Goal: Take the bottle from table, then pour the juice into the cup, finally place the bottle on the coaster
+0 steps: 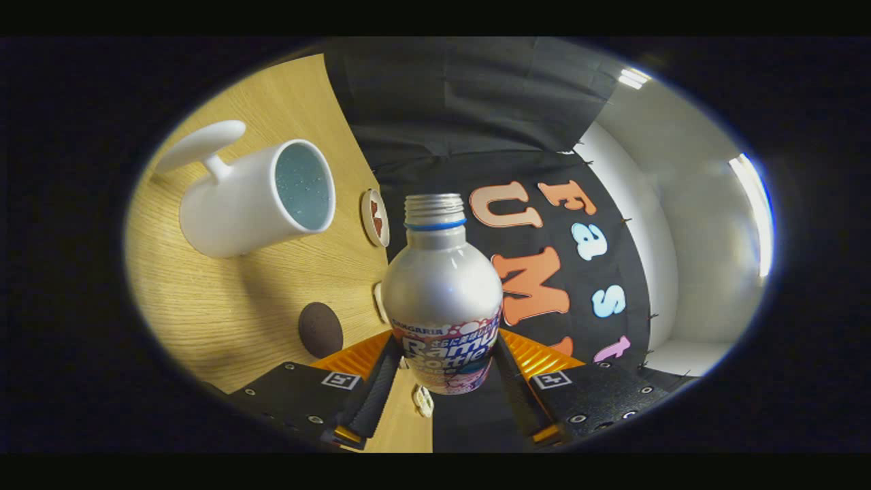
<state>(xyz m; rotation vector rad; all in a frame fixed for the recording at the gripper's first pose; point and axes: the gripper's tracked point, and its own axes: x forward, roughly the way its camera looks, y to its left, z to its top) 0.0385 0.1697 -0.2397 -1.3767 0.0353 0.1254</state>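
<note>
- One bottle, one cup and one dark round coaster are counted — three task things in all.
- A second small round disc with a pale rim and a reddish face is seen on the wooden surface, just beside the bottle's neck and on the far side of the cup's mouth; what it is cannot be told.
- The bottle is held between the two fingers of the claw, which is closed on its lower body; both fingers are pressed against the printed band, one on each side.
- The bottle is seen as a silver metal body with rounded shoulders, a bare threaded neck with no cap, and a blue ring just under the thread. A printed label in white, blue and pink is wrapped round its lower part.
- The bottle's long axis runs straight ahead along the fingers, with the open mouth pointing away from the claw, toward the black cloth wall.
- The whole scene is shown strongly tilted: the surface stands almost on edge beside the bottle.
- The cup is white, with a flat handle on the side away from the bottle; its open mouth is turned toward the bottle, a speckled blue-grey inside being visible. It is well apart from the bottle's mouth.
- The coaster lies on the surface near the bottle's base, between the cup and the claw, untouched by either.
</note>
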